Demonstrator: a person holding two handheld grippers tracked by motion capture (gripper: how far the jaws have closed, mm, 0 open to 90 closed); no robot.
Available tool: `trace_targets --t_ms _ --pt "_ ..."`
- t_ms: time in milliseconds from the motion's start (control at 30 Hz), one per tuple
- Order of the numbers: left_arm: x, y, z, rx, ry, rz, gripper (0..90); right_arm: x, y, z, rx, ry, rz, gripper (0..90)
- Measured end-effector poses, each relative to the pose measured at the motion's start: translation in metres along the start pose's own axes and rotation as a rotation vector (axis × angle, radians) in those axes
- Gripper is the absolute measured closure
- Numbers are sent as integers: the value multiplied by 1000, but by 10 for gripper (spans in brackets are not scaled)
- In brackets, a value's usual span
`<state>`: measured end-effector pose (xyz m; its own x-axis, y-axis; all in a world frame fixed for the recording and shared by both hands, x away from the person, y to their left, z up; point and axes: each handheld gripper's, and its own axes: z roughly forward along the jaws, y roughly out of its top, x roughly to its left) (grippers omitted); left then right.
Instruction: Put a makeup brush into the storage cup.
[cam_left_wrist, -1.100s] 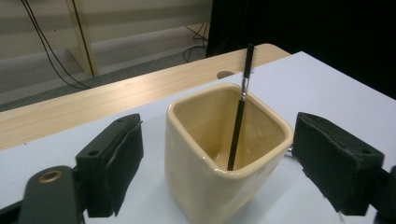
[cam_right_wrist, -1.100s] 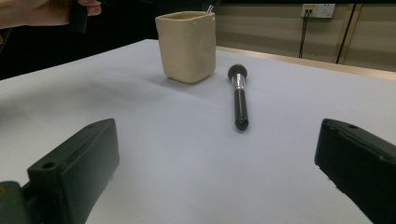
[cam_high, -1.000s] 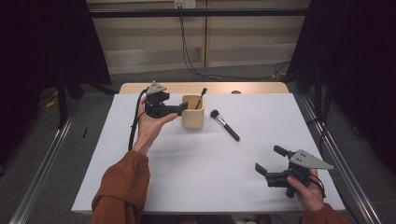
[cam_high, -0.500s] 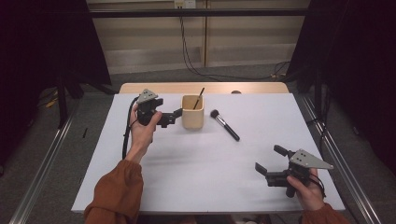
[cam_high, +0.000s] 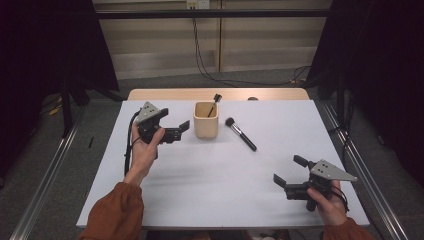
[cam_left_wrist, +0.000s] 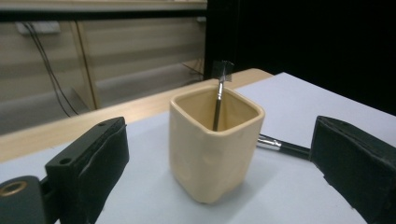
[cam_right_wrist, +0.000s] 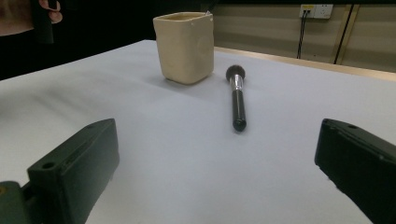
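A cream square cup (cam_high: 206, 120) (cam_left_wrist: 215, 144) (cam_right_wrist: 185, 45) stands upright at the back middle of the white table, with a thin black brush (cam_high: 215, 102) (cam_left_wrist: 220, 91) leaning inside it. A black-handled makeup brush (cam_high: 241, 134) (cam_right_wrist: 237, 98) lies flat just right of the cup. My left gripper (cam_high: 181, 131) (cam_left_wrist: 224, 177) is open, a short way left of the cup and aimed at it, holding nothing. My right gripper (cam_high: 290, 171) (cam_right_wrist: 219, 172) is open near the front right, pointing toward the lying brush, apart from it.
The white table top (cam_high: 220, 185) has a wooden strip (cam_high: 165, 94) along its far edge. Black cables (cam_high: 202, 60) hang behind the table. Metal rails (cam_high: 45, 175) run along the floor on both sides.
My left gripper has drawn back to the left, away from the cup, and come lower. The right gripper has stayed still.
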<state>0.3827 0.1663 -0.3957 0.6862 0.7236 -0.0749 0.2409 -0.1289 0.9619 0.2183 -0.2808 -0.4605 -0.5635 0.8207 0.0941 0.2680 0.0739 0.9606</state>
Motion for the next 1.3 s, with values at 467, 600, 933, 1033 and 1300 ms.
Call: trace_targets --t_ms 467,600,933,1033,1300 --pt "-1 -14 -32 -7 -19 2 28 0 0 -1 1 -4 0 0" --pt "-2 -19 -40 -4 -5 -6 32 0 0 -1 1 -5 0 0" --pt "-8 -29 -62 -12 34 -43 28 0 0 -2 0 -9 0 0" --pt "-9 -32 -67 -4 54 -39 28 0 -1 -2 2 -12 0 0" --pt "-14 -46 -85 10 51 -39 31 0 -1 -3 1 -16 1 0"
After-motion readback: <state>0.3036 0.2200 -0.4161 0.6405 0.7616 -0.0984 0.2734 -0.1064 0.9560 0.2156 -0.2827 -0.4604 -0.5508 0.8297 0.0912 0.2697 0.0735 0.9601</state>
